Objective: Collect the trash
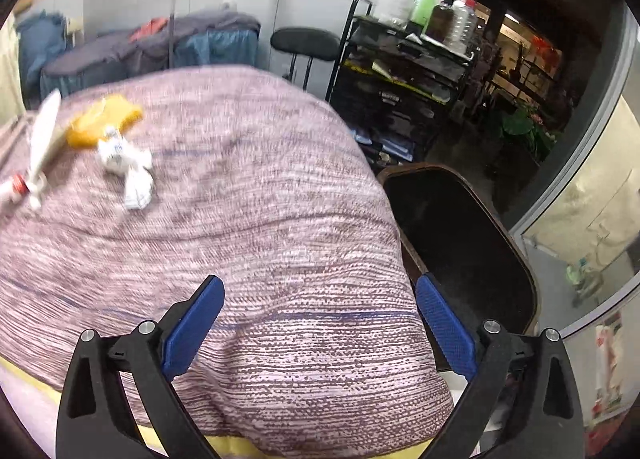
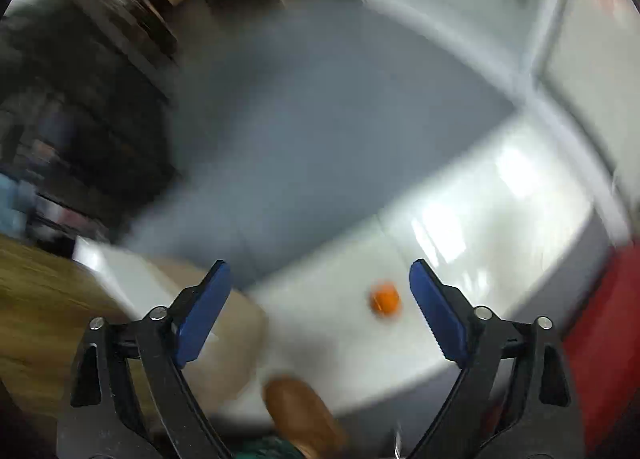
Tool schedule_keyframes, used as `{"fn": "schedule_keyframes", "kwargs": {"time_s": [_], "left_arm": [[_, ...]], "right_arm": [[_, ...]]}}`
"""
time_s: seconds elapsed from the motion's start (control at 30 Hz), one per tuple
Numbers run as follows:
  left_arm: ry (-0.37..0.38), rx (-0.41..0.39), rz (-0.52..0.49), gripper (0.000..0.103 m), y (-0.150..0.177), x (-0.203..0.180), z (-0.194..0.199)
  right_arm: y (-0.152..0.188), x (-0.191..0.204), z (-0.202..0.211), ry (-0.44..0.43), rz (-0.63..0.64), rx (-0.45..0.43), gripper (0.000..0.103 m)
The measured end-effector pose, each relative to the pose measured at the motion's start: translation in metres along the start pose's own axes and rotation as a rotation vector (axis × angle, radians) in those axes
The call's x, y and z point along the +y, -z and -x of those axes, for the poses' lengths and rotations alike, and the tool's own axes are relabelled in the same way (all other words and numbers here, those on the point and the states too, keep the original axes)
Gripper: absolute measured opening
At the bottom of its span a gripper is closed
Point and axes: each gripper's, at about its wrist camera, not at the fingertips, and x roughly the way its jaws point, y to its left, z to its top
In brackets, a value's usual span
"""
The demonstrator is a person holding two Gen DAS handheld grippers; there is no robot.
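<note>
In the left wrist view, crumpled white paper [image 1: 126, 163], a yellow wrapper [image 1: 102, 119] and a white plastic piece with a red cap [image 1: 34, 157] lie at the far left of a bed with a mauve striped cover [image 1: 248, 227]. My left gripper [image 1: 318, 315] is open and empty above the bed's near edge, well apart from the trash. A dark bin [image 1: 460, 243] stands right of the bed. In the blurred right wrist view, my right gripper [image 2: 320, 299] is open and empty above a pale floor, with a small orange object [image 2: 385, 300] below, between the fingers.
A black cart with bottles [image 1: 412, 59] and a black stool [image 1: 306, 43] stand behind the bed. Another bed with blue and grey covers [image 1: 152, 47] is at the back. A glass door [image 1: 592, 219] is on the right. A brown shoe [image 2: 304, 415] shows low in the right wrist view.
</note>
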Motion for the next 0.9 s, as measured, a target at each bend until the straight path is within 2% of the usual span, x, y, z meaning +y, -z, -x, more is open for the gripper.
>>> {"fn": "schedule_keyframes", "kwargs": {"time_s": [0.07, 0.13, 0.2, 0.27, 0.4, 0.5, 0.57, 0.67, 0.73, 0.83, 0.9], "left_arm": [[0.049, 0.036, 0.048, 0.095, 0.0, 0.009, -0.009], [0.089, 0.083, 0.114, 0.095, 0.001, 0.019, -0.019], [0.106, 0.126, 0.156, 0.095, 0.002, 0.025, -0.026], [0.105, 0.114, 0.156, 0.095, 0.004, 0.024, -0.024], [0.092, 0.09, 0.148, 0.095, 0.008, 0.021, -0.02], [0.086, 0.099, 0.155, 0.095, 0.008, 0.022, -0.023], [0.075, 0.099, 0.152, 0.095, 0.008, 0.021, -0.024], [0.056, 0.107, 0.143, 0.095, 0.006, 0.02, -0.026], [0.056, 0.112, 0.142, 0.095, 0.005, 0.02, -0.027], [0.058, 0.107, 0.143, 0.095, 0.005, 0.019, -0.028], [0.056, 0.103, 0.14, 0.095, 0.005, 0.019, -0.027]], "right_arm": [[0.017, -0.018, -0.069, 0.063, 0.02, 0.115, 0.077], [0.03, -0.026, -0.116, 0.103, 0.051, 0.195, 0.076], [0.038, -0.028, -0.156, 0.123, 0.087, 0.235, 0.076], [0.04, -0.026, -0.193, 0.138, 0.114, 0.277, 0.076], [0.041, -0.022, -0.253, 0.217, 0.203, 0.332, 0.074], [0.04, -0.017, -0.284, 0.243, 0.248, 0.363, 0.067], [0.04, -0.017, -0.297, 0.266, 0.254, 0.377, 0.056], [0.041, -0.018, -0.295, 0.269, 0.234, 0.371, 0.043], [0.043, -0.018, -0.283, 0.238, 0.207, 0.367, 0.041], [0.029, -0.009, -0.23, 0.146, 0.147, 0.273, 0.039], [0.012, 0.009, -0.175, 0.081, 0.16, 0.166, 0.039]]}}
